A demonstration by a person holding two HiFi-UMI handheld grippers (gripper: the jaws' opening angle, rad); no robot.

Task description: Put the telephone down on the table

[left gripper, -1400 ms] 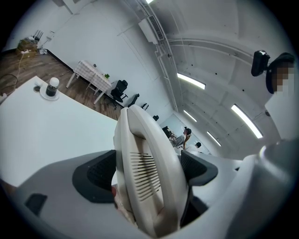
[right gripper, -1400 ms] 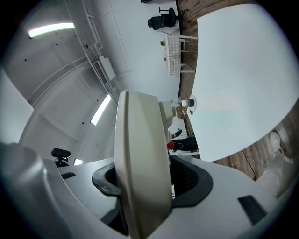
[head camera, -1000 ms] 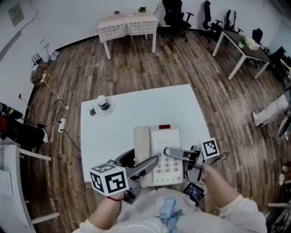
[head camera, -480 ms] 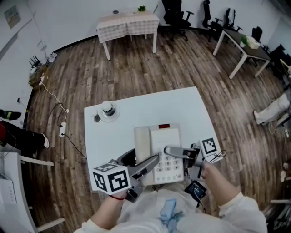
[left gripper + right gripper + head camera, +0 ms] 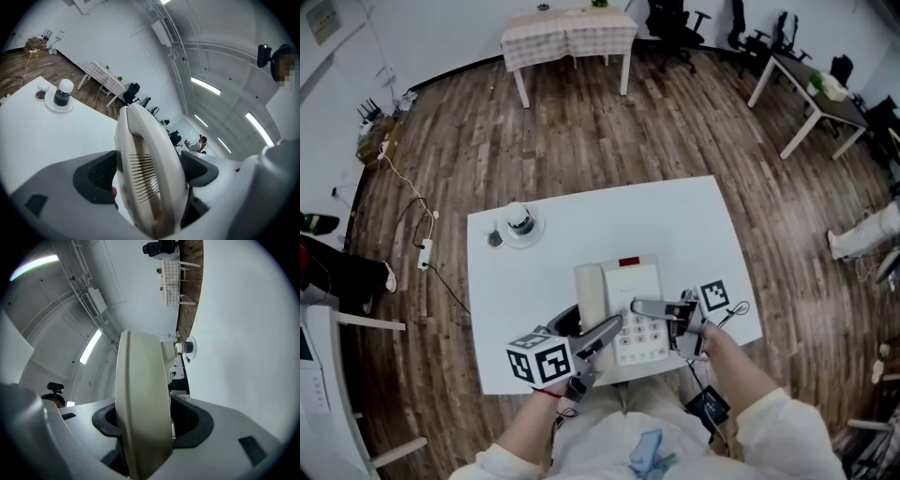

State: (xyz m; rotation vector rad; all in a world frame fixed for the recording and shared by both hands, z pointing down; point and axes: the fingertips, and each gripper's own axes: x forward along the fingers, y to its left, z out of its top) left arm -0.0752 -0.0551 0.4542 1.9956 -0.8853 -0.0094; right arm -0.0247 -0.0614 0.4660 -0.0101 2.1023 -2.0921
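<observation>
A cream desk telephone [image 5: 623,309] with its handset [image 5: 591,292] on the left side and a keypad hangs over the front part of the white table [image 5: 581,234]. My left gripper [image 5: 598,339] is shut on the handset side; in the left gripper view the ribbed handset [image 5: 145,178] fills the gap of that gripper [image 5: 147,173], the pads [image 5: 98,176] against it. My right gripper [image 5: 649,308] is shut on the telephone's right edge [image 5: 140,413], which fills that gripper [image 5: 145,420]. Whether the telephone touches the table does not show.
A round white-topped object on a saucer [image 5: 518,221] and a small disc [image 5: 493,238] stand at the table's back left, the former also in the left gripper view [image 5: 62,93]. Another table [image 5: 567,36], desks and chairs stand far back on the wooden floor.
Both grippers keep their hold on the telephone. It looks slightly smaller and further from the head camera than before, and the head view has shifted a little.
</observation>
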